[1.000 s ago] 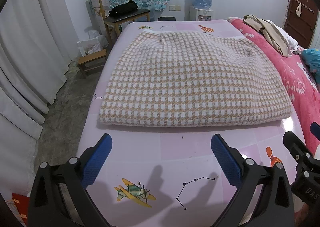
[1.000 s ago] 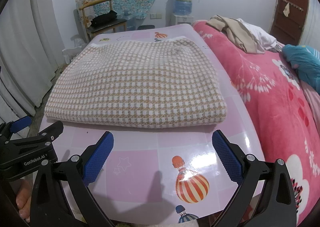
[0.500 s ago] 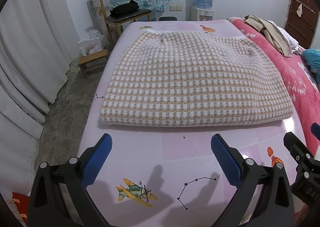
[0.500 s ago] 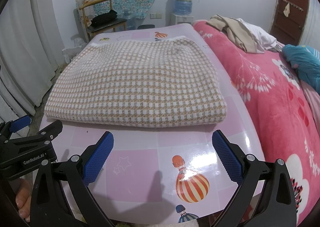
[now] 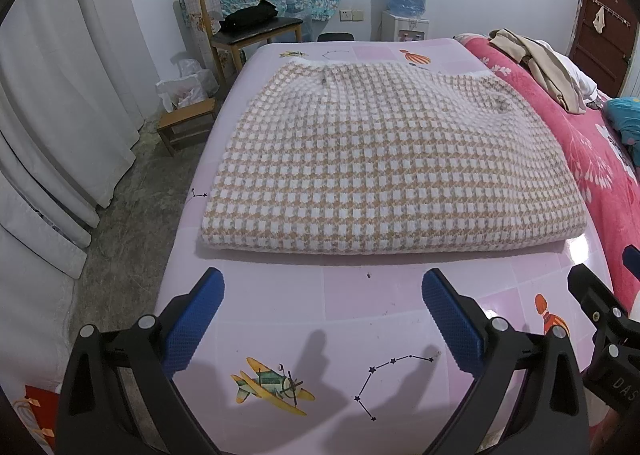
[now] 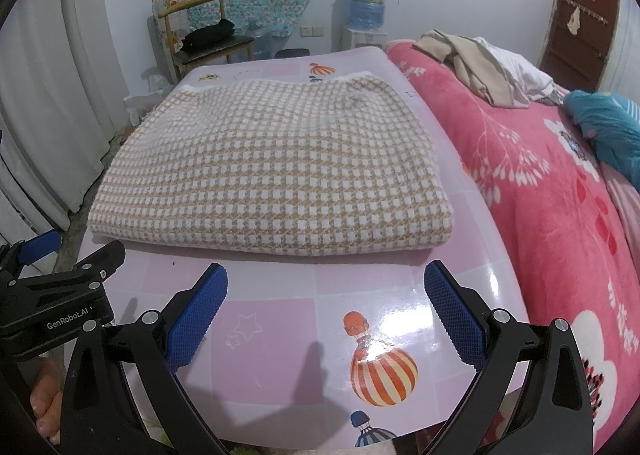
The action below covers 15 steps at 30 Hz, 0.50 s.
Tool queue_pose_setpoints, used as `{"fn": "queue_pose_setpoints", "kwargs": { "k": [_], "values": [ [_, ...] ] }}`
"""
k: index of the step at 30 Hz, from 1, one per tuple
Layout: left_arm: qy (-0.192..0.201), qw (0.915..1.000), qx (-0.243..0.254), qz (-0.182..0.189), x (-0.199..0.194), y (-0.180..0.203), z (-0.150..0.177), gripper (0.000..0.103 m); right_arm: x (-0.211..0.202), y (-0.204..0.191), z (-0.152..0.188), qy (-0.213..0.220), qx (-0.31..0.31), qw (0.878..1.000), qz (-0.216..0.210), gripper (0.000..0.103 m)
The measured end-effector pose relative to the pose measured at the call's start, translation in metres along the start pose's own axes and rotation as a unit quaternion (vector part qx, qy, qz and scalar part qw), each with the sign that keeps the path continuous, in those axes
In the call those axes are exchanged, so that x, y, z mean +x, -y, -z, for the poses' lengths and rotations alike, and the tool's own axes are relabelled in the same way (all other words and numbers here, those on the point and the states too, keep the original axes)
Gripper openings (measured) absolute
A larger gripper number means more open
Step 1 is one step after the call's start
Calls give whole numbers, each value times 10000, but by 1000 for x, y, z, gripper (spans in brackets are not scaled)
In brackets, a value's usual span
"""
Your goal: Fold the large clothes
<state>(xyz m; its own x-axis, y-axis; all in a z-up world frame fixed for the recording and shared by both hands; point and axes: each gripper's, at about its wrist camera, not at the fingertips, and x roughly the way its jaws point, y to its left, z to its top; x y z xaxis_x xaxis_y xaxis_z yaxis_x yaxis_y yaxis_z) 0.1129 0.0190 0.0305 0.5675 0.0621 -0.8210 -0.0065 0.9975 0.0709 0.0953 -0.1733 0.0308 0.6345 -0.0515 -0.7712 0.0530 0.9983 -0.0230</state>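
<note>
Houndstooth garment (image 5: 396, 167) is sitting folded into a thick rectangle on the pink printed table (image 5: 352, 303), tan-and-white check facing up, its near folded edge running across just ahead of both our claws. We've got the left gripper (image 5: 322, 297) hovering low over the bare tabletop in front of that edge, jaws spread wide, nothing between the blue pads (image 5: 192, 323). Same deal with the right gripper (image 6: 326, 293): wide open, holding nothing, parked near the hot-air-balloon print (image 6: 382, 367) and clear of the cloth. The two sit side by side, and each one shows up at the edge of the other's view. Off to our right the pink floral blanket (image 6: 560, 195) runs alongside the table, with a beige pile of clothes (image 6: 476, 67) on top of it. Wooden chair (image 5: 240, 15) stands against the far wall.
</note>
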Motion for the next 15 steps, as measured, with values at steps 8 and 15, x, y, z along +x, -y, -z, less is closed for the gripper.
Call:
{"fn": "queue_pose_setpoints", "kwargs": {
  "k": [8,15],
  "values": [
    [0,10000,3,0,0,1,-1,97,0,-1,-1,5,-13,10000,2,95],
    [-6,10000,7,-2,0,2,-1,97,1,0,-1,0,-22,10000,-5,95]
  ]
}}
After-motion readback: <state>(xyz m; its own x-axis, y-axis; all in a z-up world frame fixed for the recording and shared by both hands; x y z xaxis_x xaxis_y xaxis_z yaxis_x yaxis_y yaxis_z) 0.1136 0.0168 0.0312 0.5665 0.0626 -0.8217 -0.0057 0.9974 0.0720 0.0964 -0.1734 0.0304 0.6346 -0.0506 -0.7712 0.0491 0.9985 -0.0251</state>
